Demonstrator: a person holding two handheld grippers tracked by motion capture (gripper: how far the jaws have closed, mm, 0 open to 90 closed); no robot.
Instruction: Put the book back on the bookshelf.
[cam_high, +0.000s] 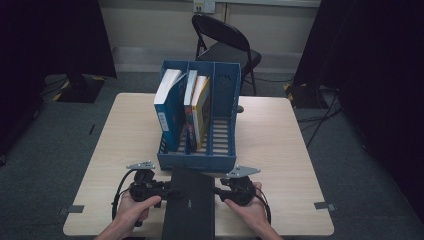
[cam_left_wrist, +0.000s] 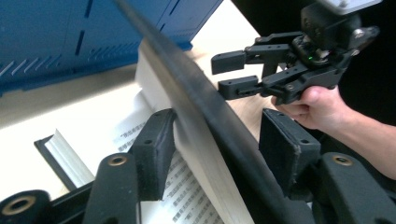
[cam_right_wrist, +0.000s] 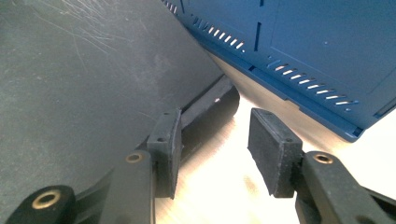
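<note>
A black book (cam_high: 189, 205) lies on the table's near edge, just in front of a blue file holder (cam_high: 220, 161). My left gripper (cam_high: 170, 191) comes at it from the left. In the left gripper view the gripper (cam_left_wrist: 219, 119) is shut on the raised black cover (cam_left_wrist: 187, 70) and a wad of pages, with printed pages (cam_left_wrist: 140, 135) open beneath. My right gripper (cam_high: 217, 191) sits at the book's right edge. In its own view the right gripper (cam_right_wrist: 215, 123) stands open, its left jaw against the black cover (cam_right_wrist: 84, 84), with bare table (cam_right_wrist: 224, 186) between the pads.
The blue file holder has three slots. A blue book (cam_high: 169, 107) stands in the left one, a yellow book (cam_high: 202, 107) and another in the middle one. A folding chair (cam_high: 225, 45) stands beyond the table (cam_high: 270, 150). Dark curtains flank both sides.
</note>
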